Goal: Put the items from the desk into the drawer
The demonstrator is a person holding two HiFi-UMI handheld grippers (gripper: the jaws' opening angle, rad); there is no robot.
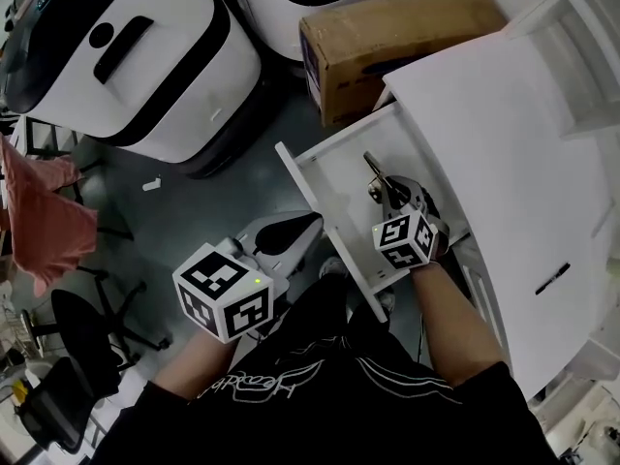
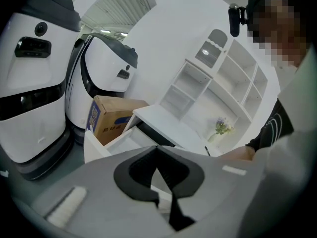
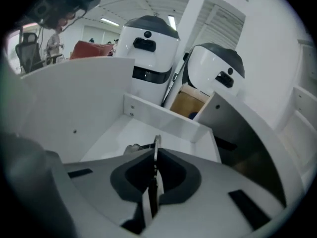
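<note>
The white drawer (image 1: 334, 168) stands pulled open from the white desk (image 1: 504, 153). My right gripper (image 1: 385, 190) reaches down into it, shut on a thin flat metallic item (image 1: 371, 166). In the right gripper view that item (image 3: 156, 145) shows edge-on between the closed jaws (image 3: 154, 158), above the drawer floor (image 3: 124, 133). A small object (image 3: 132, 147) lies in the drawer just past the jaws. My left gripper (image 1: 284, 232) hangs left of the drawer front; its jaws (image 2: 157, 155) are shut and hold nothing. A black pen (image 1: 552, 279) lies on the desk.
A cardboard box (image 1: 387, 46) sits on the floor behind the drawer. Two large white machines (image 1: 145, 56) stand at the back left. A red cloth (image 1: 44, 221) and a black chair (image 1: 68, 347) are at the left. White shelves (image 2: 218, 78) with a small flower (image 2: 223, 127) rise beside the desk.
</note>
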